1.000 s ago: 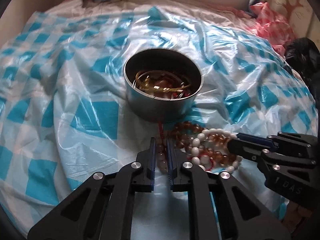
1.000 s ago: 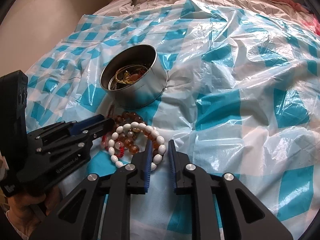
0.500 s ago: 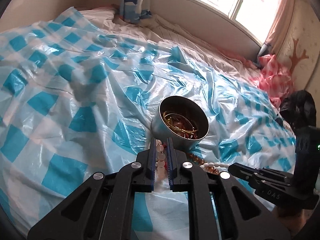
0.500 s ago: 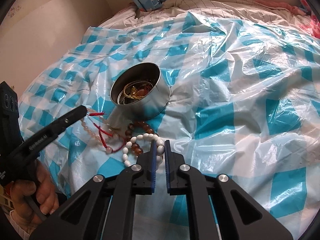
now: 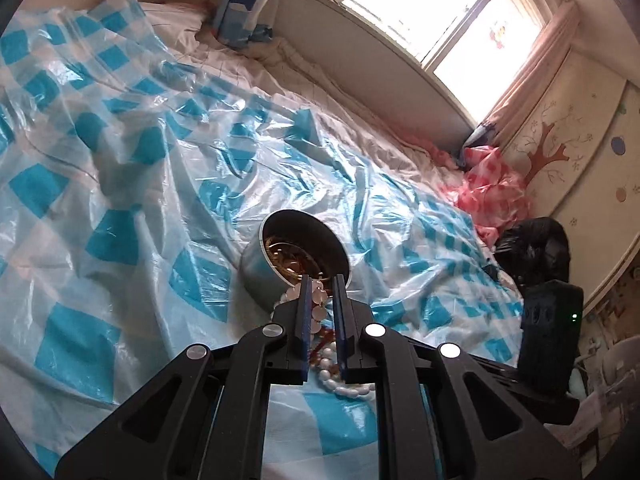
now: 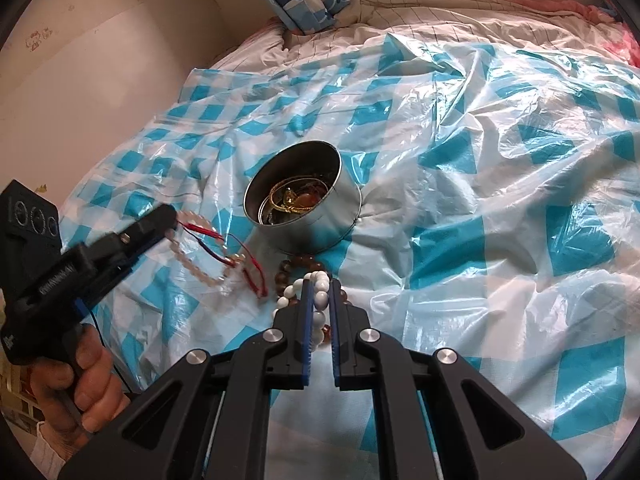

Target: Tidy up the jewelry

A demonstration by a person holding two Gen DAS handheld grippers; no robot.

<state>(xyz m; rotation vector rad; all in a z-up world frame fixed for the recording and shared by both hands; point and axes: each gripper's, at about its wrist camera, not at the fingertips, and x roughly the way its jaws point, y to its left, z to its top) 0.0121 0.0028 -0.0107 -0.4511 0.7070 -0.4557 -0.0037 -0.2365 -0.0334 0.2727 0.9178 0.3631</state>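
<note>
Right wrist view: right gripper [image 6: 320, 300] has just been closing, jaws now clamped on white bead bracelet [image 6: 318, 280] lying on checkered plastic sheet [image 6: 480, 200]. Brown bead bracelet [image 6: 288, 268] just beyond. Left gripper [image 6: 168, 216] pinches pale bead strand [image 6: 200, 256], lifted, dangling. Metal tin [image 6: 320, 220] with gold jewelry sits farther back.
</note>
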